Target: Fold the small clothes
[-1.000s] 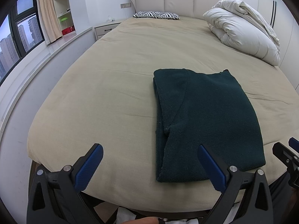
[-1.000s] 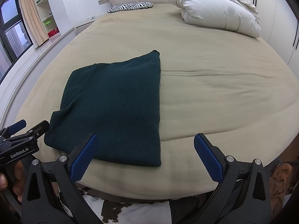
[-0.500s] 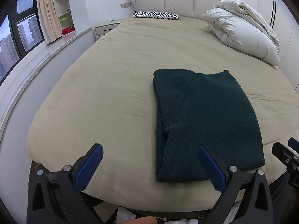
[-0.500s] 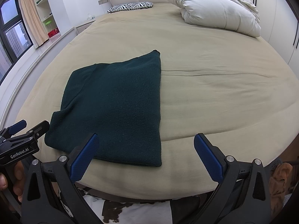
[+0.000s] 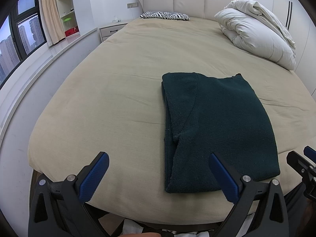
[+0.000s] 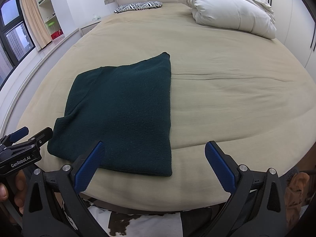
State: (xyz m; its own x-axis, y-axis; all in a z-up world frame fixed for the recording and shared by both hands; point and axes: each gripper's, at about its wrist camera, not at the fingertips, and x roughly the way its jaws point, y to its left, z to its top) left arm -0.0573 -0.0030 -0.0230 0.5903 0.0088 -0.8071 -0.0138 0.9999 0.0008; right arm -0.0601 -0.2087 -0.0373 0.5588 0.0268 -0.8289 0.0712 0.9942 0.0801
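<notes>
A dark green knitted garment (image 5: 217, 122) lies folded flat in a rectangle near the foot edge of the beige bed (image 5: 118, 90). It also shows in the right wrist view (image 6: 126, 114). My left gripper (image 5: 158, 169) is open and empty, held before the bed's near edge, just left of the garment's near end. My right gripper (image 6: 154, 158) is open and empty, held before the garment's near right corner. The right gripper's tip shows at the right edge of the left wrist view (image 5: 304, 164); the left gripper shows at the left of the right wrist view (image 6: 21, 146).
A white folded duvet (image 5: 256, 39) lies at the far right of the bed. A zebra-pattern pillow (image 5: 165, 15) lies by the headboard. A nightstand (image 5: 112, 30) and a window ledge (image 5: 49, 59) run along the left. Clothes lie on the floor below the bed edge (image 6: 142, 223).
</notes>
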